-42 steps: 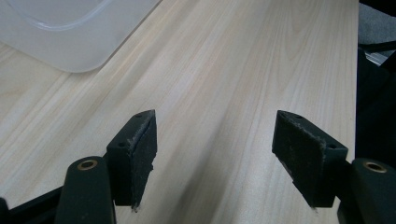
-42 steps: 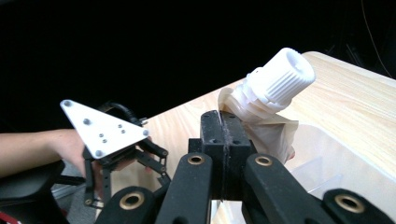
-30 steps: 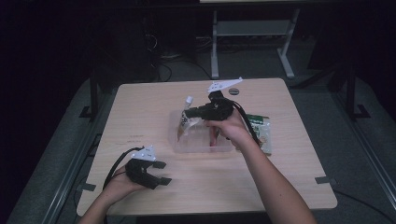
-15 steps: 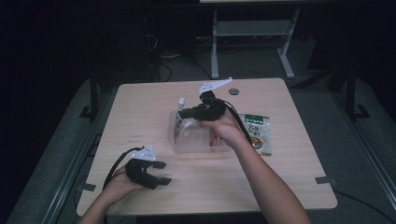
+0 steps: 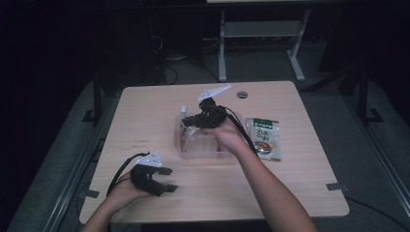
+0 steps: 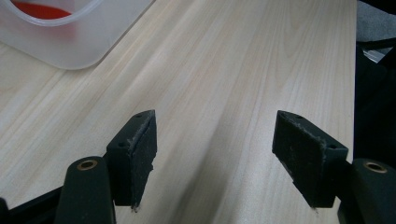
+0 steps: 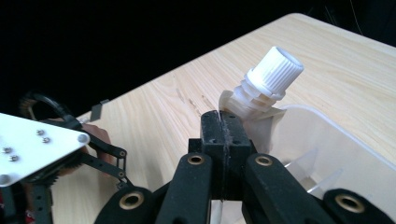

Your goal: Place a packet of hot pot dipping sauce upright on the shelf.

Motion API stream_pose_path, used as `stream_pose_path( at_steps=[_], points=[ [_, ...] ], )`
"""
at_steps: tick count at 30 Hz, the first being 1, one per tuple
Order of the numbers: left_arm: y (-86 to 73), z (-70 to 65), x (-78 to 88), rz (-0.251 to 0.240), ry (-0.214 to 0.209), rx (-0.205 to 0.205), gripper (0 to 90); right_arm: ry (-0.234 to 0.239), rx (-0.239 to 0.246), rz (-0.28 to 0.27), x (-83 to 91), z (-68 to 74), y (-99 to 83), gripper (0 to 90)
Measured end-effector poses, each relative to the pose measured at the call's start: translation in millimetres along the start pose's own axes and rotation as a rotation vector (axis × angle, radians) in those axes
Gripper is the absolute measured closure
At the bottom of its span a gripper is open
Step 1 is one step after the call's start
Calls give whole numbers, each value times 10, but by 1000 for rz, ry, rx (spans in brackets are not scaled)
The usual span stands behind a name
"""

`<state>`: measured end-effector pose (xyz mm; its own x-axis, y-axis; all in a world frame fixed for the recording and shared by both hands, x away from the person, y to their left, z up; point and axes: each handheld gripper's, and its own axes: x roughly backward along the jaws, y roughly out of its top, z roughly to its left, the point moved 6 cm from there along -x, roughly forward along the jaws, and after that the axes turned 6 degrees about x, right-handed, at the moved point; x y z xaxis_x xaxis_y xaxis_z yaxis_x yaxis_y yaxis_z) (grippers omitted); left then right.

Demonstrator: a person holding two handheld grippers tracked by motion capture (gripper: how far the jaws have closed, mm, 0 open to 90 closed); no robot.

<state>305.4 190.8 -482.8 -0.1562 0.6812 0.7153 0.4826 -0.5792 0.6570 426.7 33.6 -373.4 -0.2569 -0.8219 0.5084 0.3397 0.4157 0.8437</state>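
- My right gripper (image 7: 223,122) is clamped shut on the thin top edge of a spouted pouch (image 7: 254,105), just beside its white screw cap (image 7: 275,70). The pouch hangs over the near-left corner of the clear plastic bin (image 5: 200,152) at mid-table.
- My left gripper (image 5: 157,181) rests on the table (image 5: 290,193) near the front-left edge, jaws spread wide with nothing between them, well apart from the bin.
- Risk 1: the grip is on a narrow strip of film. In my judgement, a swing or a quick tilt could let the pouch slide out of the pads and fall outside the bin.
- Risk 2: the pouch body hangs beside the bin wall. If I lower it off-centre, it could catch the rim and fold, or push the light bin across the table.
- Risk 3: no second hand steadies the bin, so any such push goes unchecked.
- A flat green packet (image 5: 263,137) lies on the table just right of the bin, untouched.
- Change from the earlier frames: my right hand has carried the pouch from the far side of the bin leftward and slightly lower. My left gripper has stayed where it was, jaws unchanged.
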Motion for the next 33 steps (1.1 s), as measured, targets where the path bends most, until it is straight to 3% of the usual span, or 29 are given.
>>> stream_pose_path(
  at_steps=[10,13,20,24,33],
  points=[
    [-2,-6,-3,3,-3,3,305,-34,28,41,-105,18,-60,867],
    [-1,-4,-3,4,0,-1,305,-26,22,8,-73,29,-29,818],
    [-1,-2,-6,6,-1,-1,305,-34,31,-10,98,62,-19,597],
    [0,-11,-15,3,-2,8,305,-29,39,-16,239,114,-60,522],
    [-2,7,-21,5,5,7,305,-1,72,-33,528,266,-267,494]
  ],
)
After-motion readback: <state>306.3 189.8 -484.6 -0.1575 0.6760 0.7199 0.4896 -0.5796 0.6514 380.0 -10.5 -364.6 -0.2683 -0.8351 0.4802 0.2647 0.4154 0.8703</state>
